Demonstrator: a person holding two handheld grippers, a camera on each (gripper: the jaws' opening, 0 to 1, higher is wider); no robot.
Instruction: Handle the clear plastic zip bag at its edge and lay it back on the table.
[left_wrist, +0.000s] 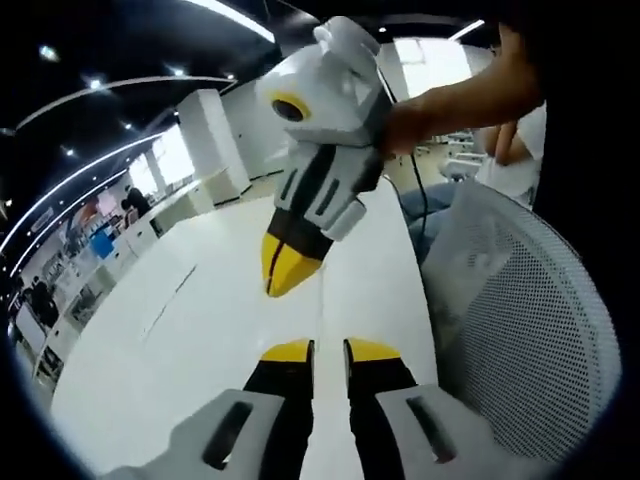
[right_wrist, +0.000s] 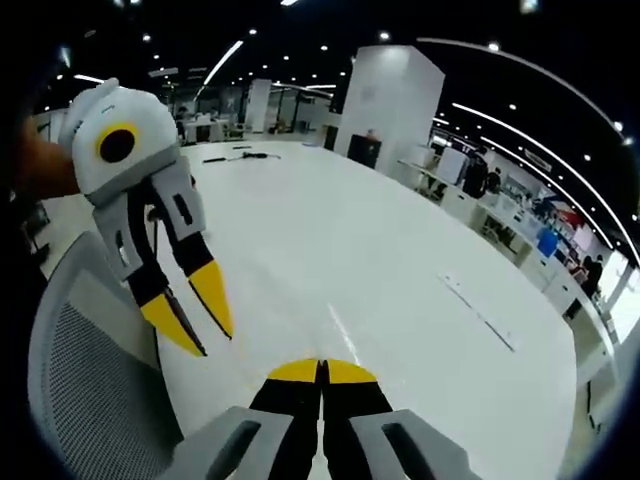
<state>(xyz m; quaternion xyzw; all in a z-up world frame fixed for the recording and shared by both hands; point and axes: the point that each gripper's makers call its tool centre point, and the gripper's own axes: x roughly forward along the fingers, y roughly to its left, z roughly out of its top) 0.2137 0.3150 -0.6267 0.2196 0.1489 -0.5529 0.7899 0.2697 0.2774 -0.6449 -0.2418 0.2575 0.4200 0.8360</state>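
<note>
While the left gripper (left_wrist: 328, 350) gapes slightly and the right gripper (right_wrist: 322, 368) is pressed together empty, the zip bag (right_wrist: 480, 312) seemingly lies flat ahead-right of the latter.

- A long white tabletop (right_wrist: 400, 300) stretches through an open-plan office under a dark ceiling with strip lights (right_wrist: 225, 60).
- A white mesh-backed chair (left_wrist: 530, 330) stands at its edge.
- A broad white pillar (right_wrist: 390, 100) rises beyond; desks (right_wrist: 500, 215) line the far side.
</note>
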